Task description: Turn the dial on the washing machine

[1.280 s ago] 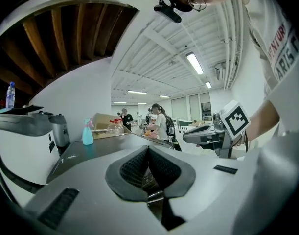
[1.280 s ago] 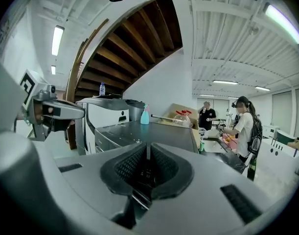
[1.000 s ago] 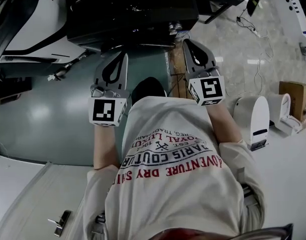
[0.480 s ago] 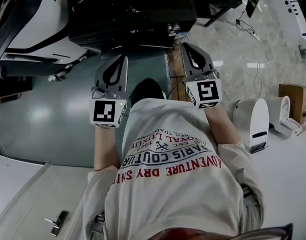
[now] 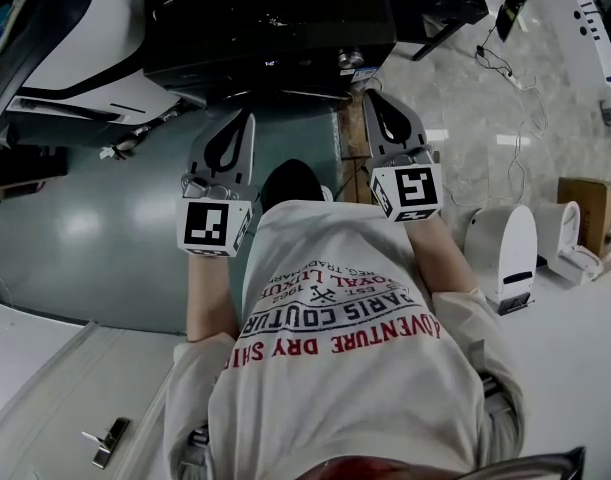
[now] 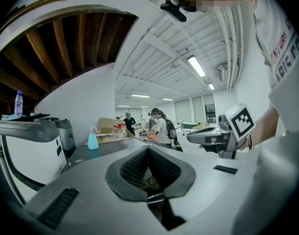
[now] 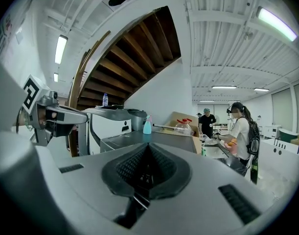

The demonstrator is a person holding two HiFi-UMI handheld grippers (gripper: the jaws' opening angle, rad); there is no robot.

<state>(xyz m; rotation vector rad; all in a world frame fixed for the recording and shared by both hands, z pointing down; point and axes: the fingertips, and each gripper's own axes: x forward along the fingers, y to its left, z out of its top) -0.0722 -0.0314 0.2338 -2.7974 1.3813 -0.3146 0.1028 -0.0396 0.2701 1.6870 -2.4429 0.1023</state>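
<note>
In the head view the dark washing machine [image 5: 265, 28] fills the top of the picture, with a small silver knob [image 5: 350, 58] at its right front edge. My right gripper [image 5: 375, 94] points at the machine just below that knob, its jaws shut and empty. My left gripper [image 5: 237, 116] is held level beside it further left, also shut on nothing. In the left gripper view my left gripper [image 6: 148, 148] has its pads together. The right gripper view shows my right gripper [image 7: 148, 146] the same way. The knob is in neither gripper view.
A white machine [image 7: 110, 124] stands left of a grey top [image 7: 129, 140] bearing a blue spray bottle [image 7: 147, 125]. People [image 7: 240, 131] work at a bench behind. White appliances [image 5: 505, 238] and a cardboard box [image 5: 585, 193] stand to the right on the floor.
</note>
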